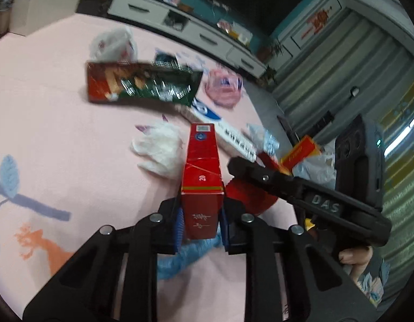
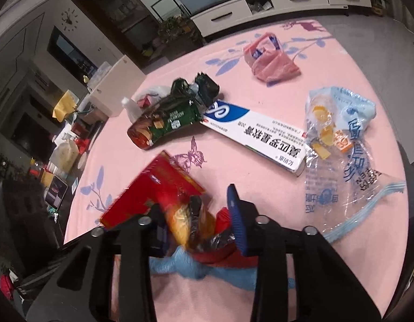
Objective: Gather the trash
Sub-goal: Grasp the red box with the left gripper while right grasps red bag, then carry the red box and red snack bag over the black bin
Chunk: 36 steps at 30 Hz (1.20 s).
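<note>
Left hand-held gripper [image 1: 201,216] showing black plastic linkage arms, silver round screws, blue ribbed pads [image 1: 180,221]. Right hand-held gripper [image 2: 197,221] looking identical, "DAS" embossed on its black body. Floral-patterned sleeve [image 1: 374,284] showing behind it.

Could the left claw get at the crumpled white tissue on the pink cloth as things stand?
Probably not yet. The left claw is shut on the red carton, so it has no free jaws. The white tissue lies uncovered beside the carton's far end, so the path itself looks clear.

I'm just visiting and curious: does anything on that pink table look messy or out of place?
Yes. Litter lies scattered on the pink cloth: a torn-open green snack bag, a crumpled pink plastic bag and a crinkled clear zip bag.
</note>
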Motion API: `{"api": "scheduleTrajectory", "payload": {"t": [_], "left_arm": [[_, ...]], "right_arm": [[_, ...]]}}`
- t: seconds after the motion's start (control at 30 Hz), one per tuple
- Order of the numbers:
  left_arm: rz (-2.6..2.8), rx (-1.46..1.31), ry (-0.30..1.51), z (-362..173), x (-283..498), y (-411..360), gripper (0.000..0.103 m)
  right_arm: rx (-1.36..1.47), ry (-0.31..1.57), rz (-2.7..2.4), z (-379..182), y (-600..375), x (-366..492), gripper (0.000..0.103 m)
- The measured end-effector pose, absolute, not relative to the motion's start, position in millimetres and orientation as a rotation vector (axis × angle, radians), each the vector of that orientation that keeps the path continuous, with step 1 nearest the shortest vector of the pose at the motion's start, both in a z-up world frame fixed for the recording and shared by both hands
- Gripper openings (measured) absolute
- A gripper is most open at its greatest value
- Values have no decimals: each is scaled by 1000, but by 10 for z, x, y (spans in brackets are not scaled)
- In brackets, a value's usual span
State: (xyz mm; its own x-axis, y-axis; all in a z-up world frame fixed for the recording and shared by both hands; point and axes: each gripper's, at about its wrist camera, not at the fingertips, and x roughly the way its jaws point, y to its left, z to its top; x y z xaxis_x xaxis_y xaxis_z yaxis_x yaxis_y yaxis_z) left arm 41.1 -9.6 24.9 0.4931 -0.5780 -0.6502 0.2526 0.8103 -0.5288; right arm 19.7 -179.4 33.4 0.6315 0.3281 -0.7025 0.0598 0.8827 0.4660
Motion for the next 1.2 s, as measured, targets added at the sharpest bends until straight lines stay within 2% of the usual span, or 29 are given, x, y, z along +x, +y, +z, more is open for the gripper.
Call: {"api": "scheduleTrajectory", "payload": {"t": [0.2,0.57,0.77,0.97,1.2], "left_arm": [[-472,-398,856,474,214,77,23],[-467,-398,730,925,-158,203,23],[-478,-484,656,1109,-501,288,23],[-466,-455,651,1134,-726,93,23],[-517,-392,618,1270,-956,-267,23]], "right_arm": [[471,828,145,467,-1791,79,30],[464,713,132,844,-1802,-327,29],[442,618,96,1043,-1826,-701,29],[532,582,48,991,-2068,-1050,29],[492,458,-29,1286,-2185,-1401,29]]}}
